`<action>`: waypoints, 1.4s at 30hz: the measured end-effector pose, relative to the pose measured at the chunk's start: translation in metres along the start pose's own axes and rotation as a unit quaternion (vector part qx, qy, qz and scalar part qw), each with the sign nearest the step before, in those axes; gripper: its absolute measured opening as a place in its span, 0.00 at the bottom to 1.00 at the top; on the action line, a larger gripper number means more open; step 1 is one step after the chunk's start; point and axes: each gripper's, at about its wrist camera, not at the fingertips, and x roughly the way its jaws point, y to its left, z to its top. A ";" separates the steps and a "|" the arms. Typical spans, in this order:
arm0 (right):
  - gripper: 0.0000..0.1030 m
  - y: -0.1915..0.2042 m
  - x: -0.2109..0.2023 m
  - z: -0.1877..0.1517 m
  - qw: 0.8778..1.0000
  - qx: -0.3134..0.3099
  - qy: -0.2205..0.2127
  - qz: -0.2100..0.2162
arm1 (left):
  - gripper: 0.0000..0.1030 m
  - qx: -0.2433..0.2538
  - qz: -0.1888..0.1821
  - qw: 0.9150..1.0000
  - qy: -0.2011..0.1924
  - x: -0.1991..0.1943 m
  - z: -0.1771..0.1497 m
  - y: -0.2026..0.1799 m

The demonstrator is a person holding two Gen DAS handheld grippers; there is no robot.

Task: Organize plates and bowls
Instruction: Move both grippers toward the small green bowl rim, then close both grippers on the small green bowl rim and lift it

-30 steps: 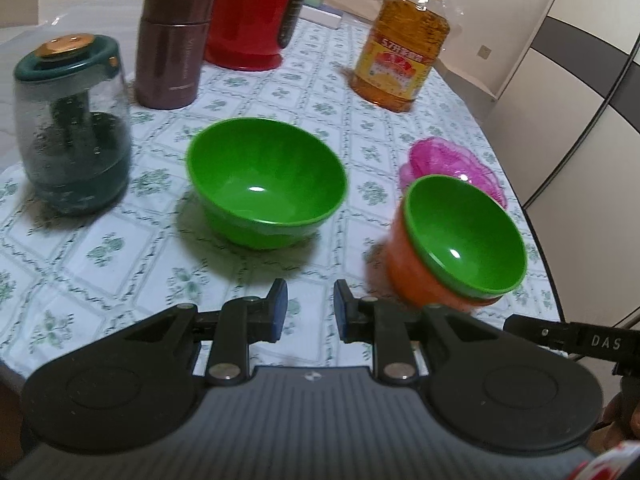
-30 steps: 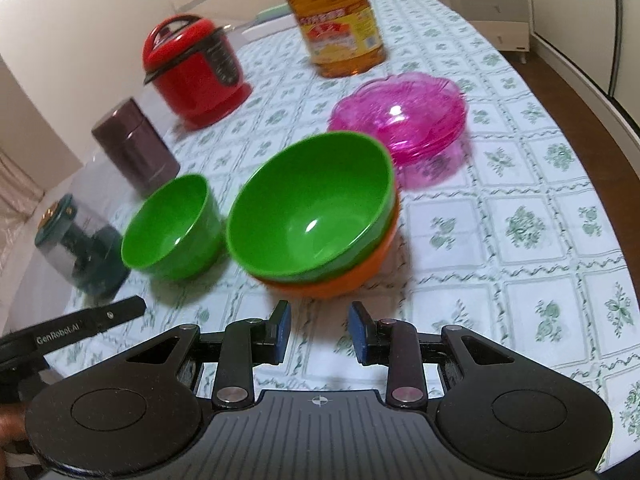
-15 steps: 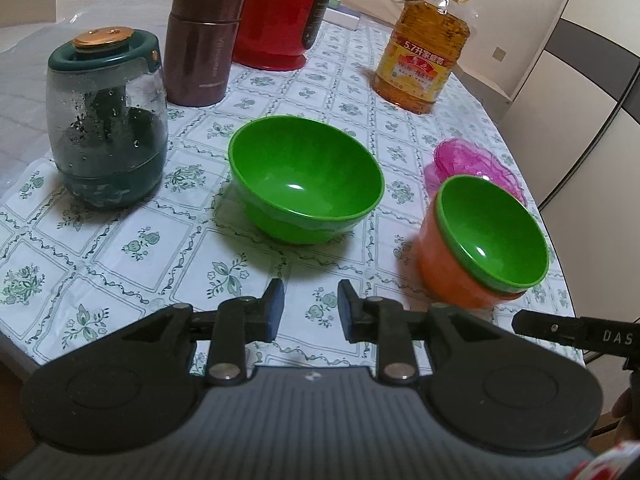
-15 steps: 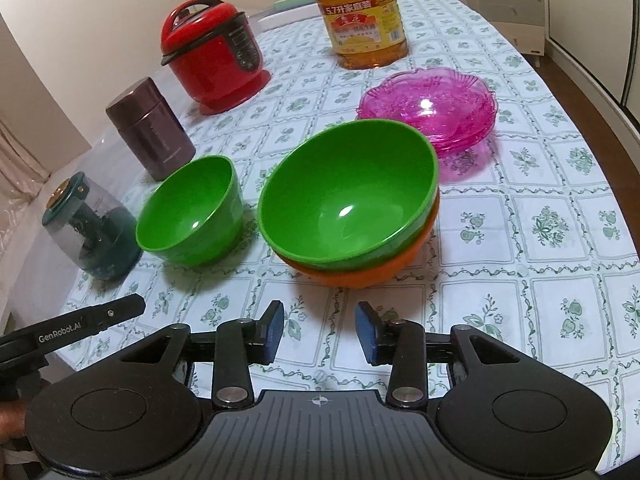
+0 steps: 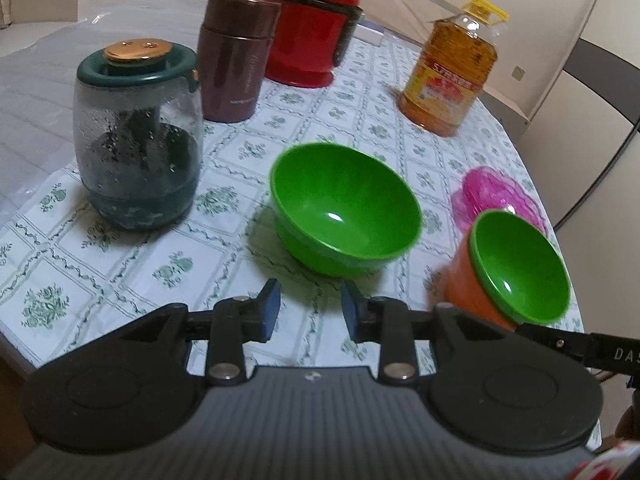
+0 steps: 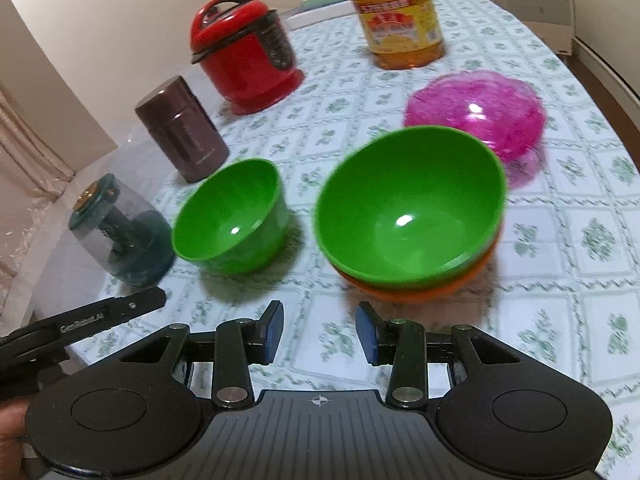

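Hovering both grippers, jaws part-open and empty, having just widened.
Left to right on my table [image 6: 580, 320]: lone green bowl [image 6: 230, 220], green-in-orange stack [image 6: 412, 216], pink plate [image 6: 476, 112]; misjudged rim grab could tip the lone bowl.

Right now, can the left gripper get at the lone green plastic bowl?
Probably yes. The left gripper is open and empty, the lone green plastic bowl sits just beyond its fingertips, and only bare tablecloth lies between them.
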 end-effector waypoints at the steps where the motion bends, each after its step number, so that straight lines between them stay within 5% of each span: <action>1: 0.39 0.003 0.002 0.002 1.000 -0.003 0.000 0.004 | 0.29 -0.002 0.001 1.000 -0.001 0.001 0.003 0.002; 20: 0.39 0.045 0.080 0.069 0.998 -0.054 -0.008 0.017 | 0.31 -0.026 0.005 1.000 0.001 0.051 0.044 0.026; 42: 0.39 0.040 0.147 0.087 0.994 -0.102 0.032 0.006 | 0.34 -0.030 0.006 0.999 0.012 0.090 0.051 0.034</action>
